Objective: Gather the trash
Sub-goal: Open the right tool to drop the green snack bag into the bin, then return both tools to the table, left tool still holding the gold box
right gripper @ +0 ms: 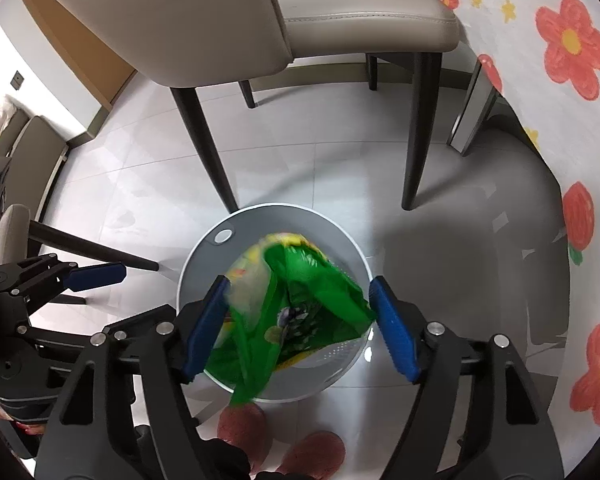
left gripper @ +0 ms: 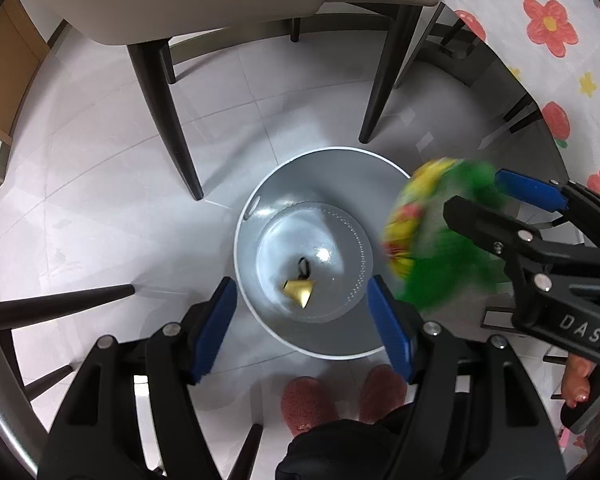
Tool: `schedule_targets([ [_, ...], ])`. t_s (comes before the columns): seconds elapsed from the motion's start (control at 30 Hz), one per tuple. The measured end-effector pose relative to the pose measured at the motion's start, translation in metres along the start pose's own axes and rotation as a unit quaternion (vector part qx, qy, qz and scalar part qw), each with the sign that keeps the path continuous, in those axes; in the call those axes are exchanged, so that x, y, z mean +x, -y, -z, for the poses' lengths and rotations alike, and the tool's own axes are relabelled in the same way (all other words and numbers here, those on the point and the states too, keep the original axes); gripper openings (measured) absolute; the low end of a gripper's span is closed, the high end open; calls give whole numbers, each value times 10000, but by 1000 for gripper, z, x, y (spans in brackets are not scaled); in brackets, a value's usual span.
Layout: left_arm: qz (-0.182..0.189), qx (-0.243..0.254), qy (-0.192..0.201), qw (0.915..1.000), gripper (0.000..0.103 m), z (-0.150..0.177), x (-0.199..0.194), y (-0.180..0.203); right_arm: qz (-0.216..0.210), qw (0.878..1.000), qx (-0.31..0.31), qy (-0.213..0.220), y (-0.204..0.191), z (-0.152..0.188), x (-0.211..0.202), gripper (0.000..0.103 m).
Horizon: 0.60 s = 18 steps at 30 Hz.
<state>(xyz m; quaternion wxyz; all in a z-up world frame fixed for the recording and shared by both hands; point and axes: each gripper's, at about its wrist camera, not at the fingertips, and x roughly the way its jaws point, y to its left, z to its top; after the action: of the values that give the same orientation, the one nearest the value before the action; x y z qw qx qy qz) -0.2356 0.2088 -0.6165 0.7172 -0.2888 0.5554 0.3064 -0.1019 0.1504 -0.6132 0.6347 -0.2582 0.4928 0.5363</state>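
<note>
pale grey tile floor [right gripper: 340, 168] spreads under everything, and over it a beige padded chair [right gripper: 220, 16] on dark legs, with the flowered tablecloth [right gripper: 572, 48] hanging at the right edge. below the chair sits the round grey bin [left gripper: 320, 176], open-topped, on the floor just in front of the person's pink slippers [left gripper: 308, 404].

now the right gripper [right gripper: 300, 328]: it's over the bin, blue pads spread wide, and the green snack bag [right gripper: 300, 304] hangs blurred in the gap between them, above the bin's mouth. the right pad looks clear of it; at the left pad the blur won't let me call contact.

left gripper [left gripper: 304, 320] is also over the bin's near rim, jaws spread apart with nothing between them.

smallest of all, down on the bin's floor: a little gold wrapper [left gripper: 298, 290] lying beside a small dark scrap [left gripper: 303, 267] too tiny to identify.
</note>
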Motion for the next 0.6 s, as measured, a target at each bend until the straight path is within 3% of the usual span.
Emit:
schedule_targets([
  [0.17, -80, -124, -29, 9999, 68, 4, -17, -4, -16, 10000, -55, -45, -6, -4, -13, 71],
  [0.3, -164, -246, -120, 9995, 68, 6, -45, -2, 5, 10000, 13, -79, -17, -12, -47, 71],
  [0.43, -265, -232, -123, 9993, 74, 2, -107, 4, 44, 10000, 53, -24, -33, -25, -107, 71],
  [0.6, -264, -6, 88, 9996, 77, -14, -208, 22, 110, 9993, 221, 290, -52, -51, -217, 71],
])
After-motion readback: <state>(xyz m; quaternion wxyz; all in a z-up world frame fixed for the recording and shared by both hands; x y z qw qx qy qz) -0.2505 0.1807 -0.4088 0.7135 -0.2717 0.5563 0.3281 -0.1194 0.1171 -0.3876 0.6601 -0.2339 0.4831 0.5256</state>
